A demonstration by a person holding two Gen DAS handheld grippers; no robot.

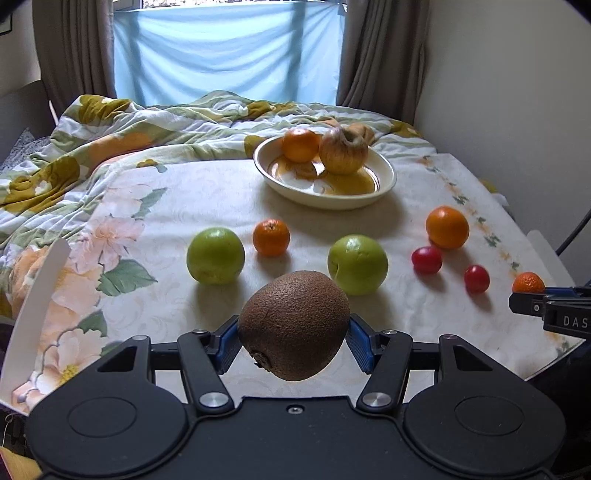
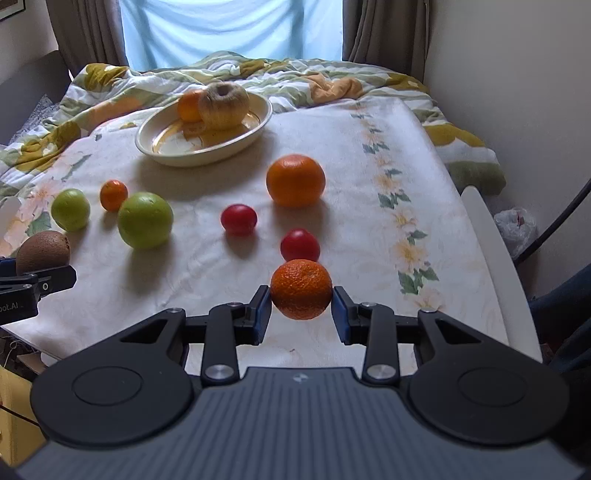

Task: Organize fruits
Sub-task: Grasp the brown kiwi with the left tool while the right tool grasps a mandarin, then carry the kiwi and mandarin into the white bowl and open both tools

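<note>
Brown and fuzzy, the kiwi (image 1: 293, 325) sits pinched between the blue pads of the left gripper (image 1: 293, 341), clear of the floral cloth (image 1: 184, 192) beneath it. At its 10 o'clock lies a green apple (image 1: 215, 255), at 1 o'clock a second green apple (image 1: 358, 264), and between them, farther back, a small mandarin (image 1: 271, 237). The cream bowl (image 1: 388, 177) stands at 12 o'clock, holding an orange (image 1: 300, 144) and a wrinkled yellowish apple (image 1: 343, 149) that touch each other.

In the right wrist view, the right gripper (image 2: 301, 308) clamps a rough-skinned mandarin (image 2: 301, 289), its pads pressing both sides. Just beyond it, at 12 o'clock, rests a red plum (image 2: 300, 244); another red plum (image 2: 239, 219) lies at 11 o'clock, and a large orange (image 2: 295, 180) sits farther back, between the plums and the bowl. A rumpled flowered quilt (image 2: 110, 85) is heaped behind the cloth, below the curtained window (image 2: 229, 26).
</note>
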